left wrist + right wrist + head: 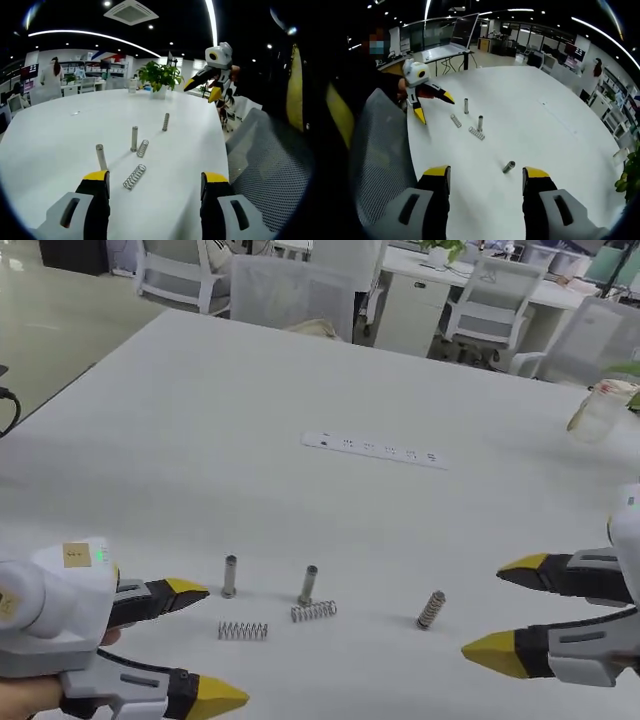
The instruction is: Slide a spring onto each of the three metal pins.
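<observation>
Starting with the white bench [300, 380], which carries everything, the work is seen to be gathered close to its near edge, while a power strip [373, 450] is laid farther in, toward the middle. The left gripper [205, 643] is held low at the near left, its fingers spread apart and clamped on nothing; the right gripper [492, 608] is held at the near right, likewise spread and empty. Three pins are stood upright in a row between them: the left pin [230, 576], the middle pin [307, 585] and the right-hand pin [425, 622]. The right-hand pin is sheathed by a fitted spring [434, 602], so one third of the task is judged done. The other two pins are bare. Two loose springs are laid flat on the bench: the first loose spring [313, 611] just beside the foot of the middle pin, the second loose spring [243, 630] nearer the edge, between the bare pins. Both are left to be picked up and threaded on.
</observation>
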The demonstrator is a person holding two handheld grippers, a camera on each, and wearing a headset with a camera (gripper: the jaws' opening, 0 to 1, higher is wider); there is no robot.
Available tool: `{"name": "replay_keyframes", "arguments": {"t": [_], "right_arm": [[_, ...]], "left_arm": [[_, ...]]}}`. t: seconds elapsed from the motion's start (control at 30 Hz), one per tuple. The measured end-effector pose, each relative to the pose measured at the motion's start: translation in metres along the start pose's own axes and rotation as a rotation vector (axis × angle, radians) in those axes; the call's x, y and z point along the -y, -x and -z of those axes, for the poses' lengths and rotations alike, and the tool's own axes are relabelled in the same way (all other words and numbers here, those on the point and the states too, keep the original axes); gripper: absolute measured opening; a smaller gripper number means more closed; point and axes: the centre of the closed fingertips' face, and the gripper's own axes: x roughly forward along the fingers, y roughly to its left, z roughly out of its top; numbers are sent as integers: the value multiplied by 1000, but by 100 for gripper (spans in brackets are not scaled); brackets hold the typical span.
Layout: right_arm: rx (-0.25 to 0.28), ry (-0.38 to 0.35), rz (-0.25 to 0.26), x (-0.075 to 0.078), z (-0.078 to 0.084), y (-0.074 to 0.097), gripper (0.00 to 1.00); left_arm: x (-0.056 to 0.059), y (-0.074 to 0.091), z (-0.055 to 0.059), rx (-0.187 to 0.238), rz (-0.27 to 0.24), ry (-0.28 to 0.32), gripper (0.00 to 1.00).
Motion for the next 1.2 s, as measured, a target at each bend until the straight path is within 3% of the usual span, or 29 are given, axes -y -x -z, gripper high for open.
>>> {"name": "replay_keyframes", "arguments": {"t": [0.43,0.8,1.2], "right_arm": [[35,-42,3,-16,3,9,57],[41,-54,15,-14,1,12,56],[39,-58,15,-14,1,12,55]], "left_arm": [[-11,-9,12,-42,20,-20,61],[-19,-18,19,-67,46,-53,46],[-27,-24,21,-62,50,-73,31]]}}
